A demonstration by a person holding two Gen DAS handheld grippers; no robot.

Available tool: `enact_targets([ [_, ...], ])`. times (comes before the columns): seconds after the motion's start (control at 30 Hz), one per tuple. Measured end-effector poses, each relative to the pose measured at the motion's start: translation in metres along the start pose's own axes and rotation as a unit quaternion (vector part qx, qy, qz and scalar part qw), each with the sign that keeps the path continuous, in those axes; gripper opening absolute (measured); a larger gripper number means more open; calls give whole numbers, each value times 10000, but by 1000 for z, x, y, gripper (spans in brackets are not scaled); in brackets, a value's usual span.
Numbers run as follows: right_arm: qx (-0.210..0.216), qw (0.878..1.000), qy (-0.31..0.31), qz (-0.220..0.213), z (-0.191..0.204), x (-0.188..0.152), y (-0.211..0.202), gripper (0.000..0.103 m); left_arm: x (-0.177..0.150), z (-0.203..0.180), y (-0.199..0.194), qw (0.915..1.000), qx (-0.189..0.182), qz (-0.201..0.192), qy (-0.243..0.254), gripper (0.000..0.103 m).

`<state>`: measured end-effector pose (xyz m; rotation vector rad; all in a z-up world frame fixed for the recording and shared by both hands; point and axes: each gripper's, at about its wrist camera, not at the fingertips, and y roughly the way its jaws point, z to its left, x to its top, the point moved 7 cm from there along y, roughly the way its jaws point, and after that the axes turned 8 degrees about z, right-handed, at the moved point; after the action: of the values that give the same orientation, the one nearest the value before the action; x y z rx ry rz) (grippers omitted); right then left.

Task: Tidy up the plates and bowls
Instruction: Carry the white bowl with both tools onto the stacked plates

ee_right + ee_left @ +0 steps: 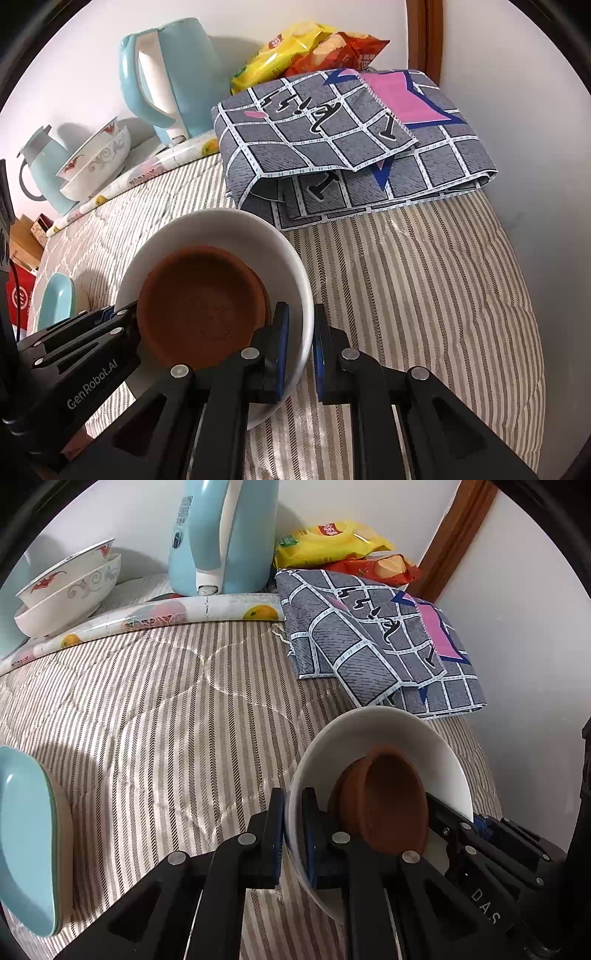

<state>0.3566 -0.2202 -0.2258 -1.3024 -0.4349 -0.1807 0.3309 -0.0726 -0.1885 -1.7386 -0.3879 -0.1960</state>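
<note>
Striped bedcover (pixel 147 720): white bowl (pixel 369 731) rim clamped between both tongs, left tongs (pixel 293 834), right tongs (pixel 301 350).

white bowl (pixel 295 273), terracotta saucer (pixel 201 306), striped beige quilt (pixel 424 295), pale blue kettle (pixel 177 77)

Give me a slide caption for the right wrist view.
Both grippers, right and left, clamp opposite rims of a white bowl holding a terracotta dish.

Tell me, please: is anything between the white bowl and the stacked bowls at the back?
Nothing visible stands between them. Only bare striped cover lies between the white bowl, gripped at both sides, and the stacked bowls. The folded cloth lies aside.
</note>
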Motion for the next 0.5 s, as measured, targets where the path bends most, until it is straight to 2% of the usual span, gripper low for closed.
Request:
enact_targets([
  [0.5, 77, 9994, -9, -339, 11, -13, -43, 12, -10, -4, -48, 9993, 41, -356, 83, 10],
])
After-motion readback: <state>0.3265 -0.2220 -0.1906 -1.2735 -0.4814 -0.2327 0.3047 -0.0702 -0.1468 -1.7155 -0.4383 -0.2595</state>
